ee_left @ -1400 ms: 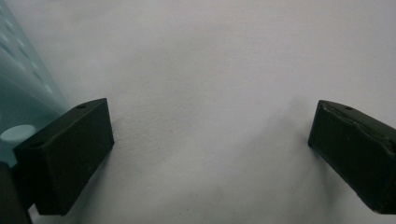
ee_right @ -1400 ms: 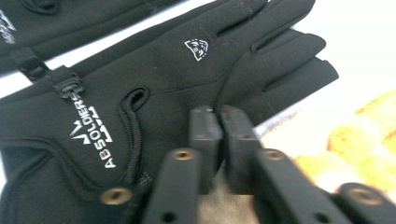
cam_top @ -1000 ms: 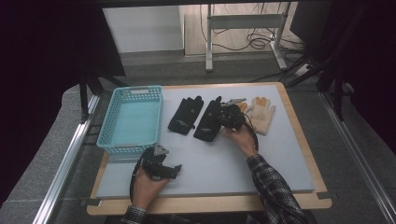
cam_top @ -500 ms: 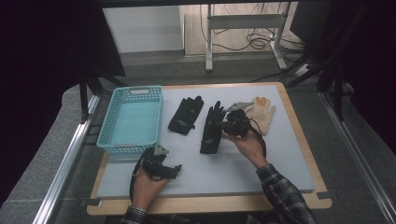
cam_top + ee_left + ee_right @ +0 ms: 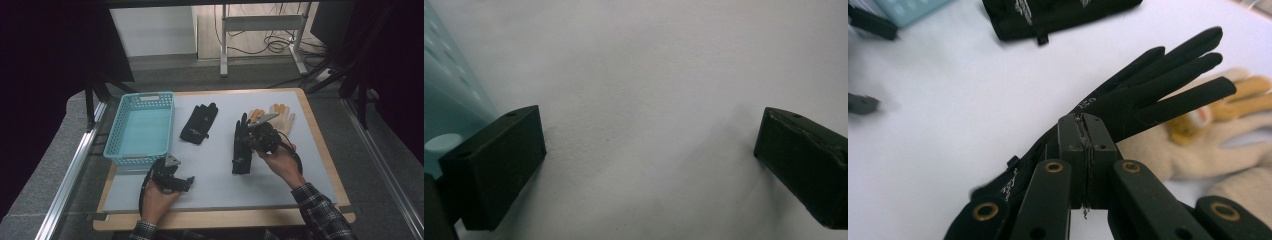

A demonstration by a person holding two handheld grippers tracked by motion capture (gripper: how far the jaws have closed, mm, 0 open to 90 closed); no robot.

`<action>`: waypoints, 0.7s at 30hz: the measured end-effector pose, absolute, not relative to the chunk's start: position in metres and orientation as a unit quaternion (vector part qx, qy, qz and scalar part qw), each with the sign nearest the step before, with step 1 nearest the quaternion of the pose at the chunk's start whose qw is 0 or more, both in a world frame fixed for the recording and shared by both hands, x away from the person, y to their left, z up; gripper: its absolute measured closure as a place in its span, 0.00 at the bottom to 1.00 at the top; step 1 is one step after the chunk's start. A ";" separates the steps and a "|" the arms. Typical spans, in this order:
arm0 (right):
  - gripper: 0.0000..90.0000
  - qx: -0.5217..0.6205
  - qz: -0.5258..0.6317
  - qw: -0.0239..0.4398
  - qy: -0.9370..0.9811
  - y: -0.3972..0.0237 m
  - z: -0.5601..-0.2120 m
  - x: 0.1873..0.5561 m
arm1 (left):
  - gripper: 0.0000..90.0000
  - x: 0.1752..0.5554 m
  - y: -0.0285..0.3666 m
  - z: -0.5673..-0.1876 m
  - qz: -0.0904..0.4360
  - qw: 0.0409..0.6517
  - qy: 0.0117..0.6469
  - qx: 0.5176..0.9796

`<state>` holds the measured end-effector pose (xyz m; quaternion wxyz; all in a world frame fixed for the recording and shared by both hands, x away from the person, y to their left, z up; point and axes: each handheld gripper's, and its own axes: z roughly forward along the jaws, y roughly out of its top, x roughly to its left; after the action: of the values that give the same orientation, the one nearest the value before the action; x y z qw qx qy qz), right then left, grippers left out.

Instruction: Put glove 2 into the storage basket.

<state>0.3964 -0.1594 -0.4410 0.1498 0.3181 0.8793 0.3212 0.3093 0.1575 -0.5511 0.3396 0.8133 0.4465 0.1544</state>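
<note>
My right gripper (image 5: 253,138) (image 5: 1087,134) is shut, pinching a black glove (image 5: 240,148) (image 5: 1153,92) by a thin fold of fabric. The glove is raised off the white mat, its fingers pointing away from me. A second black glove (image 5: 199,123) (image 5: 1048,15) lies flat further left, near the basket. A pair of cream gloves with orange fingertips (image 5: 278,115) (image 5: 1208,145) lies just right of the held glove. My left gripper (image 5: 183,182) (image 5: 649,165) rests low over bare mat at the front, jaws open with nothing between them.
A light blue plastic basket (image 5: 113,136) (image 5: 446,107) stands at the mat's left side, right beside my left gripper. The white mat (image 5: 210,170) covers a wooden tabletop whose edge (image 5: 225,219) runs along the front. A desk frame and cables stand beyond the table.
My right gripper has moved left and toward me, rising, carrying the black glove away from the cream gloves. The left gripper has stayed put.
</note>
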 end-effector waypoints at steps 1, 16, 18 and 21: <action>0.97 0.319 0.319 0.149 0.880 -0.158 -0.445 0.398 | 0.00 0.309 0.158 -0.551 0.154 0.339 0.446 0.813; 0.95 0.292 0.336 0.108 0.889 -0.090 -0.454 0.408 | 0.00 0.309 0.157 -0.551 0.154 0.341 0.447 0.812; 0.94 0.287 0.343 0.097 0.889 -0.081 -0.456 0.408 | 0.00 0.309 0.158 -0.551 0.154 0.341 0.447 0.812; 0.89 0.278 0.351 0.086 0.890 -0.067 -0.456 0.407 | 0.00 0.309 0.158 -0.551 0.153 0.341 0.447 0.813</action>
<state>0.4065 -0.0670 -0.4565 0.0858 0.2782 0.8898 0.3514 0.3093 0.1578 -0.5511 0.3409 0.8127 0.4471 0.1534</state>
